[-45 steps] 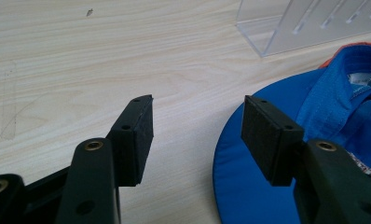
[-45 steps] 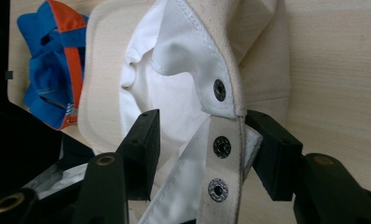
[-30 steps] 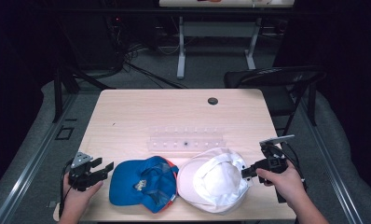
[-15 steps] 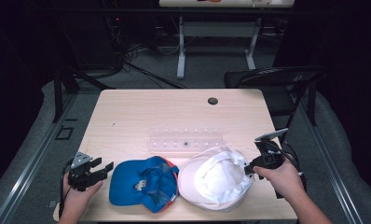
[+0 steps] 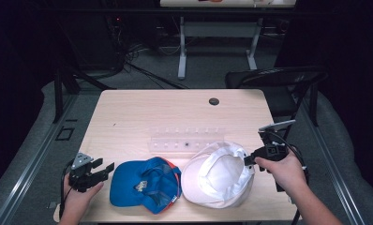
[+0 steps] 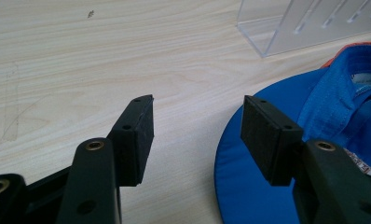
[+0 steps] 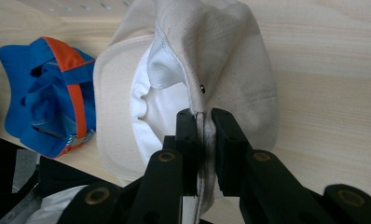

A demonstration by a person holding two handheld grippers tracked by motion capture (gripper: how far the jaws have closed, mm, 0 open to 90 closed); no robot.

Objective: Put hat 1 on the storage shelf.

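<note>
Right claw (image 7: pixel 203 135) has just been closing and now pinches the white cap's (image 5: pixel 220 176) rim at the worktop's (image 5: pixel 128 117) near edge, probably to lift it. Left claw (image 6: pixel 195 137) waits wide open, empty, beside the blue cap (image 5: pixel 145 183).

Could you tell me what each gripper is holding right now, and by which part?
The right gripper pinches the white cap by a fold of its crown edge. The left gripper is open, holding nothing.

Light wood surface (image 5: pixel 128 117), rounded corners, dark round grommet (image 5: pixel 214 101) near far edge. On it: clear acrylic rack (image 5: pixel 184 139) mid-surface, blue cap (image 5: pixel 145 183) and white cap (image 5: pixel 217 176) side by side at near edge, probably touching.
</note>
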